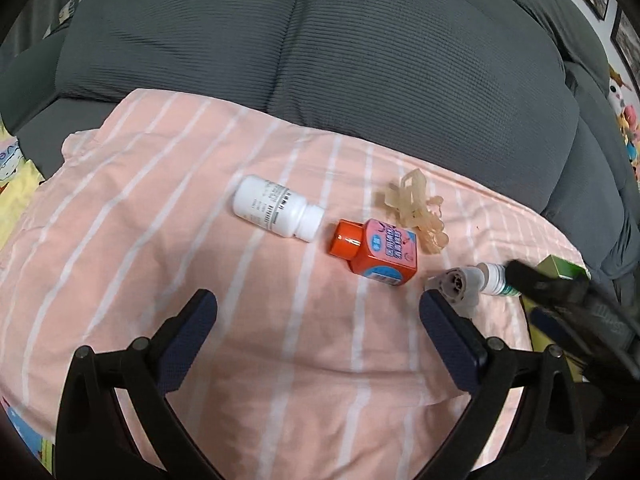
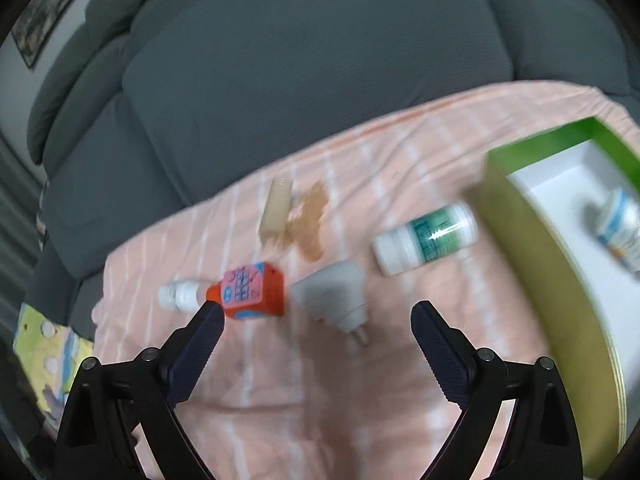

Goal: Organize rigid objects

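Observation:
Several small items lie on a pink striped cloth [image 1: 160, 240]. A white pill bottle [image 1: 278, 208] lies on its side, next to an orange bottle [image 1: 374, 252] with a pink label. A beige hair claw [image 1: 416, 208] lies behind it. A grey plug adapter [image 1: 460, 282] and a small green-labelled white bottle [image 1: 494, 278] lie to the right. My left gripper [image 1: 318, 304] is open and empty above the cloth. My right gripper [image 2: 318, 316] is open and empty, above the grey adapter [image 2: 336, 296], with the orange bottle [image 2: 250, 292] by its left finger. The green-labelled bottle [image 2: 426, 238] lies beside a green box [image 2: 532, 248].
The green box has a white inside and holds a blue-labelled white bottle [image 2: 620, 228]. A dark grey sofa back [image 1: 320, 60] rises behind the cloth. A yellow patterned blanket [image 2: 44, 356] lies at the left. The right gripper shows blurred at the right edge of the left wrist view [image 1: 560, 292].

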Motion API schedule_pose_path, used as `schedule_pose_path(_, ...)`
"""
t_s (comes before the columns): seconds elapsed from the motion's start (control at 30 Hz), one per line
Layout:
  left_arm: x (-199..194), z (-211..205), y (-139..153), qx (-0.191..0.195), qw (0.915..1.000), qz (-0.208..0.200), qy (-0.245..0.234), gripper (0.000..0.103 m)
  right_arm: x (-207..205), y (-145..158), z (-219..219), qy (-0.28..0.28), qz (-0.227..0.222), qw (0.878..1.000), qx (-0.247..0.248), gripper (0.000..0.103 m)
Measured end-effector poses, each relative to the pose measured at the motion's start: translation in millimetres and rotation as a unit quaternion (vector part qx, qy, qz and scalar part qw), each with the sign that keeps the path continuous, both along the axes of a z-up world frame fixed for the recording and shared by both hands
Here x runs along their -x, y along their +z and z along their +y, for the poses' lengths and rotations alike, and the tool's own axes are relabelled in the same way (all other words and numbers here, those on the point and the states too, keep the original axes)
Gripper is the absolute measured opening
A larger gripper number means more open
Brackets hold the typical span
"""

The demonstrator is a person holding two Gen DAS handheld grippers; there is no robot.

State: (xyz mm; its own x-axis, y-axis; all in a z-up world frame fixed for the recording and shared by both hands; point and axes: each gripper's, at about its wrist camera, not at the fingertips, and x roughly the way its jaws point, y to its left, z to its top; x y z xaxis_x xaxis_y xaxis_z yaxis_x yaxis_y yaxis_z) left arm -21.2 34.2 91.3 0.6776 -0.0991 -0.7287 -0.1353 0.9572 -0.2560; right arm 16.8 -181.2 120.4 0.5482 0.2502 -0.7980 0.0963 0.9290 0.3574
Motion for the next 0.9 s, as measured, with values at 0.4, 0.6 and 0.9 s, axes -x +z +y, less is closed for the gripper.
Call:
schedule_pose_path(0.4, 9.4, 52.5, 4.8, 0.002, 0.9978, -0.005, 0.066, 0.101, -32.6, 1.2, 74.9, 0.095, -0.007, 0.995, 0.026, 0.095)
schedule_pose_path(0.6, 9.3, 91.9, -3.7, 0.028, 0.9923, 0.020, 0.119, 0.101, -58.2, -2.3, 125.7, 0.163, 0.011, 0.986, -0.015, 0.095)
schedule_pose_path(0.9, 8.9, 124.6, -13.7, 0.062, 0.9846, 0.049, 0.156, 0.100, -85.9, -31.0, 198.1, 0.247, 0.031, 0.967, 0.050, 0.095)
